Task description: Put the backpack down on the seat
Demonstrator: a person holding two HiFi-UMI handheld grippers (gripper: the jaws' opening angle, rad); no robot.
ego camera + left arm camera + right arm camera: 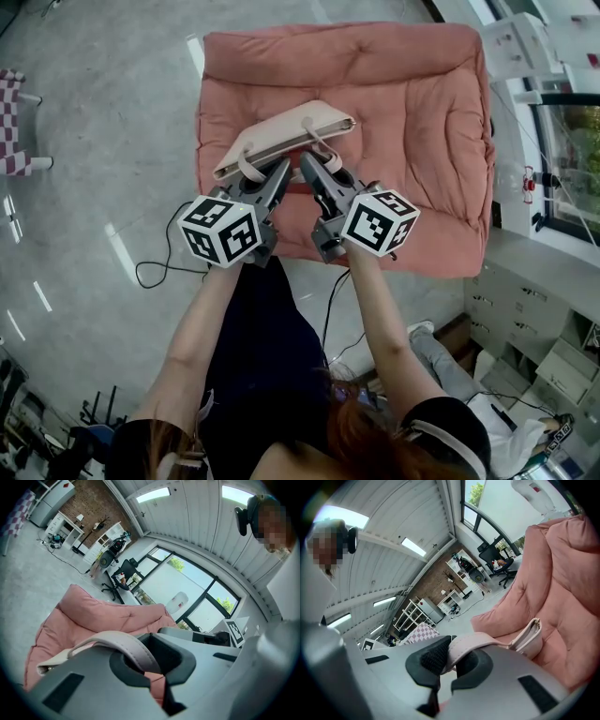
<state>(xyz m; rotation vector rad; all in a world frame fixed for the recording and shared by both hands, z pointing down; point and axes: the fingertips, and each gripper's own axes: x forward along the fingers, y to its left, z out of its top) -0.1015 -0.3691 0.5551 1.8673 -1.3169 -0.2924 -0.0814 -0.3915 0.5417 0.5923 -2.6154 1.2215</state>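
A pale pink backpack (281,138) hangs over the pink cushioned seat (412,112), its body near the seat's middle. My left gripper (277,172) is shut on the backpack's left strap (119,644), which loops through the jaws. My right gripper (313,165) is shut on the other strap (480,643), with the bag's top edge (527,637) just beyond. Both grippers sit side by side at the bag's near edge, above the seat's front half. Whether the bag rests on the cushion I cannot tell.
The seat stands on a grey floor (94,122). A black cable (155,267) trails on the floor by the seat's front left corner. White cabinets (534,309) and a window line the right side. A chequered chair (14,122) stands at the far left.
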